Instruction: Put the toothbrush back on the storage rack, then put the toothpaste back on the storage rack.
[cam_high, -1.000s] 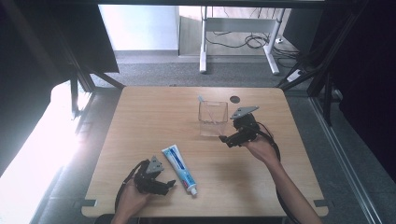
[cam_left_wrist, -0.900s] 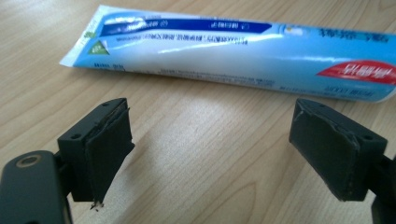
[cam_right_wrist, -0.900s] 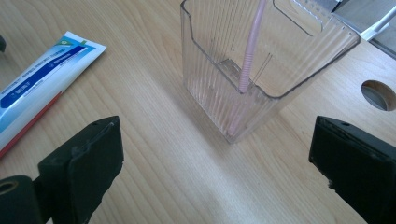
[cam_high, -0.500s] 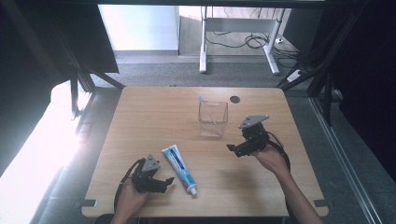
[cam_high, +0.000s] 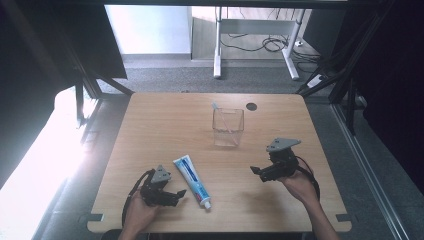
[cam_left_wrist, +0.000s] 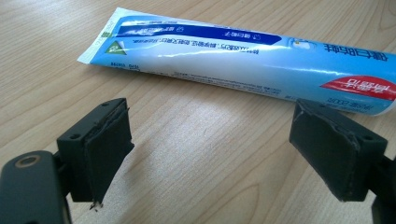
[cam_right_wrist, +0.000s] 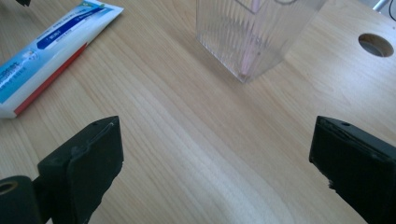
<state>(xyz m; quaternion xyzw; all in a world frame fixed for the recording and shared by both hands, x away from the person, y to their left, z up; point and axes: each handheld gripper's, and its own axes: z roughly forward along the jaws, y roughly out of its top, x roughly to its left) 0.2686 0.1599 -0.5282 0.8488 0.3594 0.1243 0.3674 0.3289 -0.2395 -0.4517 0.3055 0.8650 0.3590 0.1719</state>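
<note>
- My left gripper (cam_high: 172, 195) sits low over the near left part of the wooden table (cam_high: 165, 125), held in my left hand (cam_high: 142, 210); its jaws stand wide apart with nothing between them.
- In the left gripper view, the same left gripper (cam_left_wrist: 210, 154) faces the toothpaste tube (cam_left_wrist: 243, 65), which lies flat on the wood just beyond the jaw tips; the right-hand jaw's tip overlaps the tube's lower edge in that view, but I cannot tell whether it touches.
- The toothpaste tube (cam_high: 192, 181) is blue and white with a red patch near one end; in the high view it lies diagonally, its white cap toward the table's near edge and its crimped end pointing away, just beside my left gripper.
- My right gripper (cam_high: 260, 172) is held in my right hand (cam_high: 300, 182) over the near right part of the table, well apart from the tube; its jaws are likewise spread and empty.
- In the right gripper view, my right gripper (cam_right_wrist: 215, 163) looks across bare wood toward a clear ribbed cup (cam_right_wrist: 254, 32); the tube (cam_right_wrist: 42, 56) shows at upper left.
- The clear cup (cam_high: 228, 127) stands upright near the table's middle, with a thin pale stick-like item (cam_high: 222, 116) leaning inside it; what it is I cannot tell.
- A round hole (cam_high: 251, 106) lies in the tabletop beyond the cup.
</note>
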